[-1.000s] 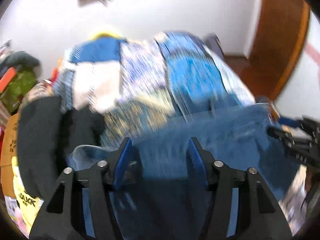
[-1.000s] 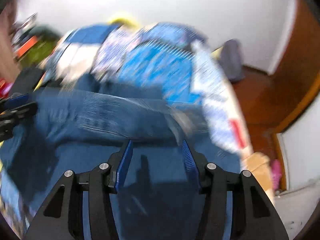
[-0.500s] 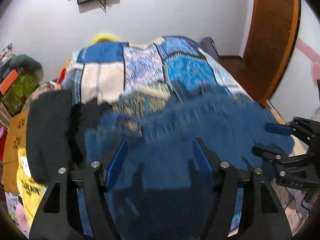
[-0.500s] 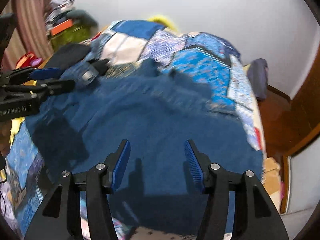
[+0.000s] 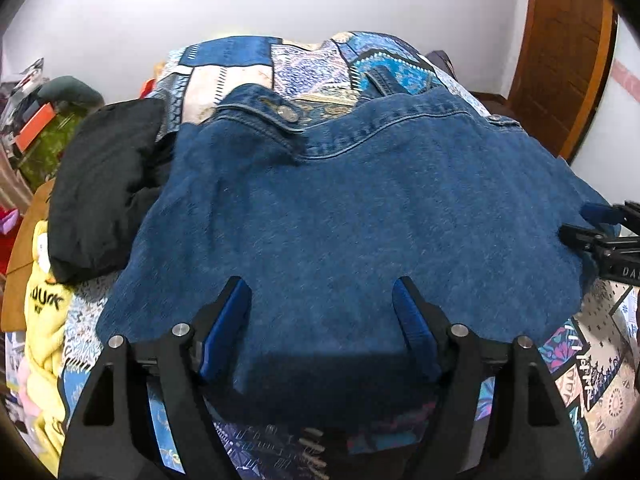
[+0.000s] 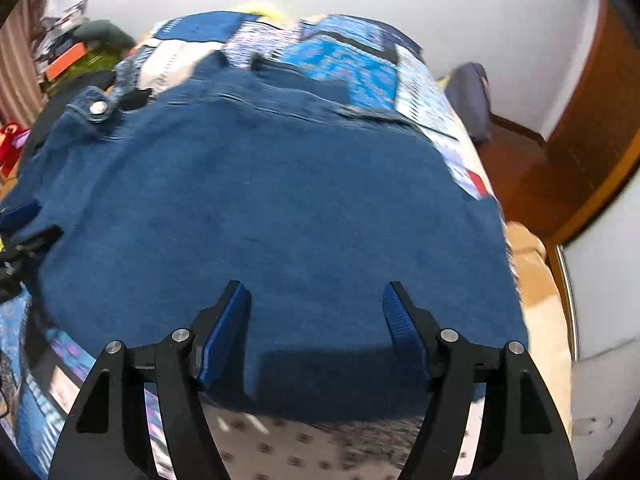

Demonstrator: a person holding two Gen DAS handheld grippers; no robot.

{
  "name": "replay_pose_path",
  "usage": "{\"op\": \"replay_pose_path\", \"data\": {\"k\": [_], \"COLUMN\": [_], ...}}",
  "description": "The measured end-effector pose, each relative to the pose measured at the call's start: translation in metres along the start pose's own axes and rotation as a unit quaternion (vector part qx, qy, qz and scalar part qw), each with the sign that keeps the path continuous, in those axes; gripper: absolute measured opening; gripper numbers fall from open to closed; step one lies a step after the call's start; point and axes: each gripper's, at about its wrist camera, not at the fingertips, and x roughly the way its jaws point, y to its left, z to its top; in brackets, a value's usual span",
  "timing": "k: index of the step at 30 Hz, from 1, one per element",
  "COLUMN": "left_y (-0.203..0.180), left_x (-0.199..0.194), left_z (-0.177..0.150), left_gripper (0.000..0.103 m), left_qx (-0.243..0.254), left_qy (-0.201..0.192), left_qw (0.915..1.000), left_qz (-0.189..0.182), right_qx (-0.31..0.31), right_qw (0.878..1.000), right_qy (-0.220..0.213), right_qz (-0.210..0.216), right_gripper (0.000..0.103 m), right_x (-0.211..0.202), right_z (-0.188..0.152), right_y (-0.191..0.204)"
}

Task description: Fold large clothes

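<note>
So the denim jacket lies spread flat on the patchwork bedspread, long axis running side to side across both views, collar end away from the cameras, near hem right under both grippers. Left gripper hangs over the hem on the left part, right gripper over the hem toward the right part; each is equally close to its own stretch of hem, so neither hand has the edge. Jaws on both have just been opening and now stand wide, pads clear of the cloth, nothing pinched; denim shows through the gap below them.

Coming move, probably: pinch the near hem or a side edge and carry it over. It turns on the hem lying just ahead of and beneath the fingertips.

Left view shows the cuff button, the black garment touching the jacket's left side, and yellow clothes beyond it. Right view is blurrier but shows the jacket's right edge near the bed's side, a tan blanket and wooden floor past it. Each view catches the other gripper at its margin.
</note>
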Motion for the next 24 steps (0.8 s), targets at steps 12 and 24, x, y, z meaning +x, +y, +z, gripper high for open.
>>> {"op": "replay_pose_path", "data": {"k": [12,24], "left_y": [0.058,0.098], "left_x": [-0.03,-0.037], "left_z": [-0.024,-0.052], "left_gripper": [0.077,0.077], "left_qx": [-0.109,-0.241], "left_qy": [-0.008,0.019], "left_qw": [0.9928,0.9702], "left_qz": [0.049,-0.02], "right_qx": [0.017,0.004], "right_qw": [0.999,0.999], "right_qy": [-0.004,-0.052], "right_qz": [-0.04,0.003], "right_gripper": [0.069,0.069], "right_x": [-0.027,-0.059], "right_z": [-0.022,-0.001], "right_y": [-0.033,-0.008]}}
